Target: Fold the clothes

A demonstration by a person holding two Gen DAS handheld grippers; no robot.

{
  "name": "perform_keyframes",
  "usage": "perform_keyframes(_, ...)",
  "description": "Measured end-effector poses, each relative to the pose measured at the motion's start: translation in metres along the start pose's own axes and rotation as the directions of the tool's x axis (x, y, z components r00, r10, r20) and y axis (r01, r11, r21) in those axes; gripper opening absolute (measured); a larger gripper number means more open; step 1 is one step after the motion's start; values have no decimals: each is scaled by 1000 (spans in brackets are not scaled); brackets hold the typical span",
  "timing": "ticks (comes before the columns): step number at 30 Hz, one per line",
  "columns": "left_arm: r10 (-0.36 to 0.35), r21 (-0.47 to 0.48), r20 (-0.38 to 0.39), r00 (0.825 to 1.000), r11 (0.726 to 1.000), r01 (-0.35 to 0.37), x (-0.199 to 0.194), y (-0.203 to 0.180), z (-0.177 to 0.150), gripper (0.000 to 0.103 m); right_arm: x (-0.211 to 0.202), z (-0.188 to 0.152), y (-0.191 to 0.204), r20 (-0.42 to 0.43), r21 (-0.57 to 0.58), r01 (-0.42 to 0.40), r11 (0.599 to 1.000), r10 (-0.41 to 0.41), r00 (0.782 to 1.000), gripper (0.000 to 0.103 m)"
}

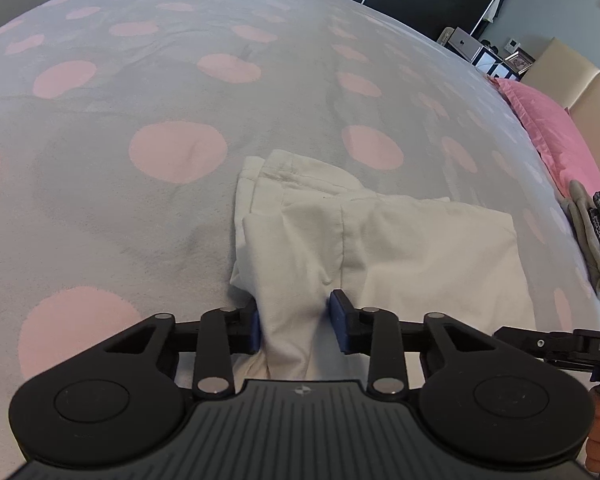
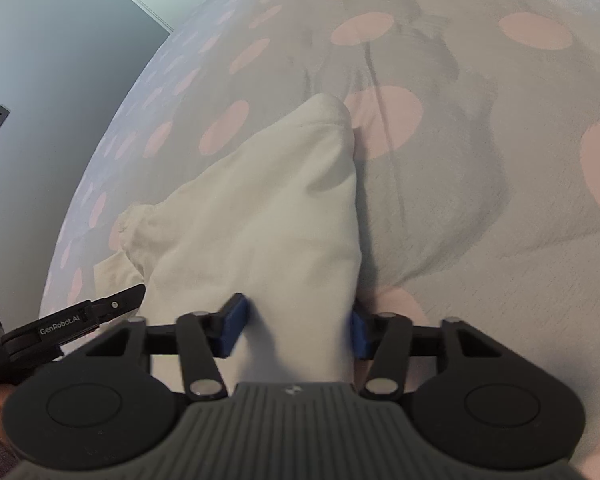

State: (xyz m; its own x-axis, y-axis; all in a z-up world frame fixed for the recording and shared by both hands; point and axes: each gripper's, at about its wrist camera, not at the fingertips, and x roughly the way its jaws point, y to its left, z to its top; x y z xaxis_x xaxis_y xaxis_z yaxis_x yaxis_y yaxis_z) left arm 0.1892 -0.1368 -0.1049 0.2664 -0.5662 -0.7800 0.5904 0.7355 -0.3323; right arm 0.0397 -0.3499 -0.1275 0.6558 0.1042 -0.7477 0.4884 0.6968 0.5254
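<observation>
While the cream-white garment (image 1: 380,240) lies on the bed (image 1: 140,100), over a grey bedspread with pink dots, we hold its near edge with both tools. Our left gripper (image 1: 296,322) has a bunched fold of the cloth between its blue-padded fingers (image 1: 340,320), which press in on the fabric from either side, so we read it as clamped on the garment. Our right gripper (image 2: 298,326) does the same at another part of that edge: the cloth fills the gap between its fingers (image 2: 234,326) and rises from there in a long ridge toward a rounded far end. From the left wrist view the garment shows layered folds, with a seam and a hem at its far left corner, and its right portion lies flat on the bedspread. A pink pillow (image 1: 548,128) sits at the right edge of the bed against a beige headboard (image 1: 580,88), and a small pile of grey and dark patterned fabric (image 1: 596,236) rests just below it.
</observation>
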Motion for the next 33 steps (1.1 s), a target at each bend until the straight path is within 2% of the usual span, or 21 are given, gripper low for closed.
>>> perform_keyframes(2, 1, 1, 2, 1000, 1000, -1, -3, -2, 0, 15, -2, 0, 0, 4, -3, -4, 1000, 4, 1000, 27)
perform_keyframes(5, 8, 18, 12, 1000, 1000, -9, -8, -8, 1, 12, -7, 1, 2, 13, -16, -14, 1000, 14, 1000, 19)
perform_keyframes(11, 4, 45, 64, 998, 999, -7, -33, -21, 3, 11, -29, 0, 19, 65, -89, -25, 996, 30, 997, 17)
perform_keyframes(21, 49, 146, 143, 989, 987, -70, -84, -70, 6, 11, -93, -12, 33, 156, -130, -47, 990, 67, 985, 17)
perform_keyframes(27, 9, 228, 204, 979, 972, -57, -116, -116, 7, 10, -155, -24, 28, 266, -138, -14, 990, 50, 963, 17)
perform_keyframes(33, -61, 323, 259, 964, 946, -27, -141, -174, 11, 10, -220, -38, 21, 377, -136, 26, 990, 28, 926, 16)
